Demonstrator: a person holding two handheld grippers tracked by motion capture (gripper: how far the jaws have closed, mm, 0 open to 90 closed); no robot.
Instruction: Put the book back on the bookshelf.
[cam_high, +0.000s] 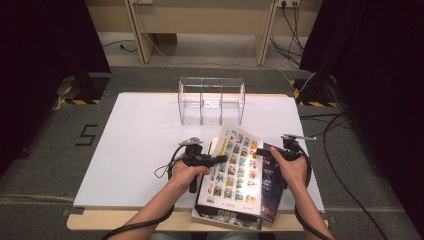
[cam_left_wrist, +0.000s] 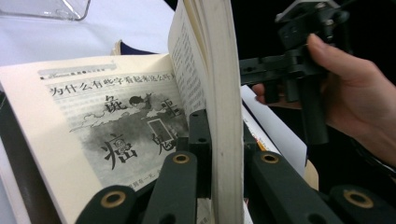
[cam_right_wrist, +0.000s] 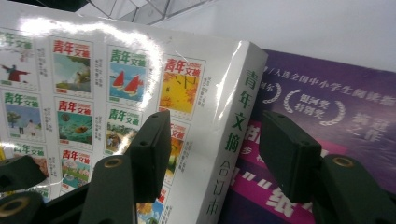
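A thick magazine (cam_high: 235, 165) with a glossy white cover of small pictures lies half open at the table's front, on top of a purple book (cam_high: 272, 185). My left gripper (cam_high: 222, 159) is shut on its cover and a wad of pages (cam_left_wrist: 224, 93), held on edge above an open printed page (cam_left_wrist: 116, 126). My right gripper (cam_high: 265, 152) stands open at the magazine's (cam_right_wrist: 116, 79) green-lettered spine. One jaw is over the cover, the other over the purple book (cam_right_wrist: 336, 107). The left gripper view also shows the right gripper (cam_left_wrist: 250, 74) behind the lifted pages.
A clear plastic organiser (cam_high: 211, 100) with three compartments stands at the back middle of the white board (cam_high: 140, 140). More books (cam_high: 225, 217) lie under the magazine at the front edge. Cables trail over the floor at the right.
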